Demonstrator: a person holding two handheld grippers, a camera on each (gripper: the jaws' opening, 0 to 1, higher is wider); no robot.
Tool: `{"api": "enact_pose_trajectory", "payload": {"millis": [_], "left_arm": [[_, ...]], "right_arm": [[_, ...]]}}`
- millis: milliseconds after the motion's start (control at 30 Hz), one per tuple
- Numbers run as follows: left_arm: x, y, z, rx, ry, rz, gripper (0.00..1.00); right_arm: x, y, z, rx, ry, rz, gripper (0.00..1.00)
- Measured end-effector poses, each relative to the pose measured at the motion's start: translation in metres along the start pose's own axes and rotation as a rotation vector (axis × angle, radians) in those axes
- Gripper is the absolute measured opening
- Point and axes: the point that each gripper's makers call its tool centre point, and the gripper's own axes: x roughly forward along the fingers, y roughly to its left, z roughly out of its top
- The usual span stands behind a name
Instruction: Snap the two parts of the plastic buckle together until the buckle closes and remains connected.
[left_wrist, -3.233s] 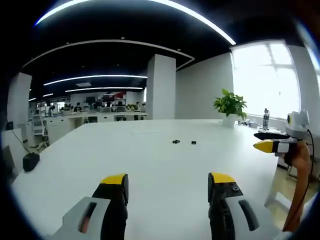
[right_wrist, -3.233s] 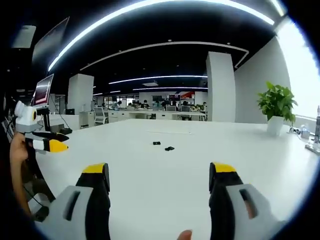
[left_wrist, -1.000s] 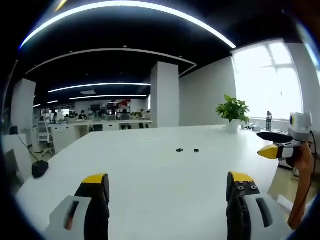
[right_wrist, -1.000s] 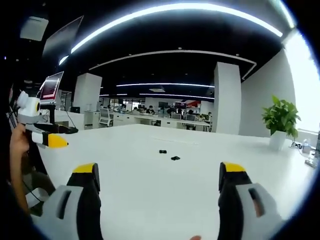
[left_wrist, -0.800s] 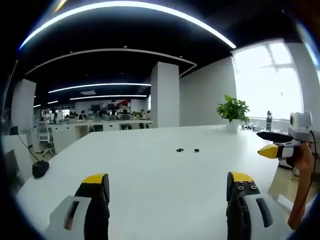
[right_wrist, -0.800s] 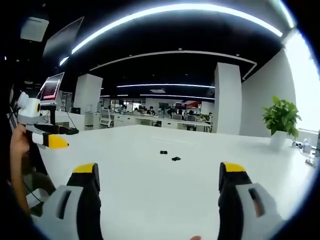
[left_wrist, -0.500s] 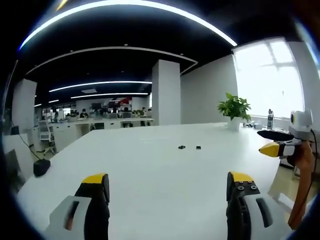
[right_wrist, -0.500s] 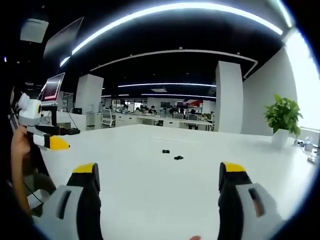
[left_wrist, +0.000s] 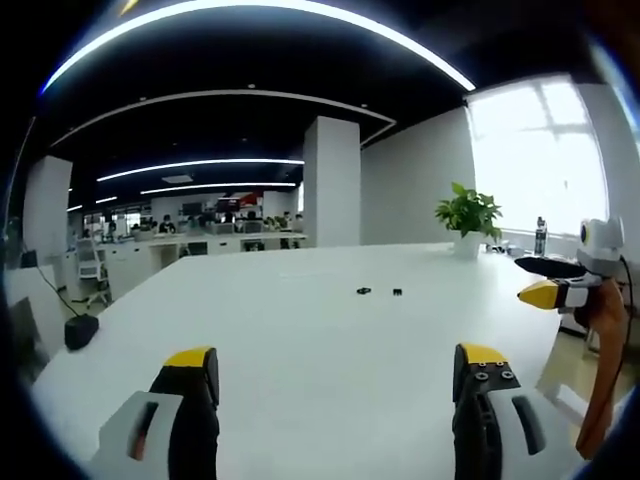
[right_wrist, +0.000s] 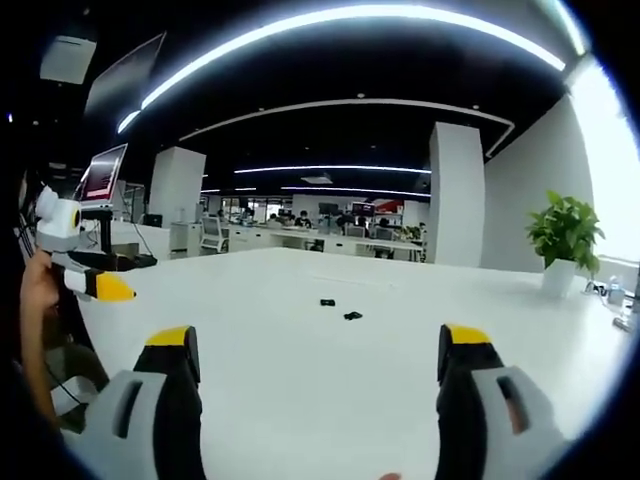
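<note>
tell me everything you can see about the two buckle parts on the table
The two buckle parts are small, dark, plastic-looking pieces lying side by side on the white table, well ahead of both grippers. A narrow gap of bare tabletop separates them, so they are not joined. In the right gripper view one sits slightly nearer than the other. Nothing touches them but the table. They are too small to make out prongs, slots or which half is which.

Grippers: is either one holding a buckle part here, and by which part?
Nothing is held. The left gripper and right gripper are both open and empty; the two buckle parts lie apart on the table, far ahead.
</note>
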Motion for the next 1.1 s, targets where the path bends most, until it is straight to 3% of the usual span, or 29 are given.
{"api": "enact_pose_trajectory", "payload": {"millis": [300, 1100], "left_arm": [[0.002, 0.0, -0.002, -0.003, 0.005, -0.009, 0.99], [-0.004, 0.001, 0.004, -0.007, -0.016, -0.006, 0.99]], "right_arm": [[0.007, -0.004, -0.004, -0.011, 0.023, 0.008, 1.0], [-0.006, -0.003, 0.001, -0.03, 0.032, -0.012, 1.0]]}}
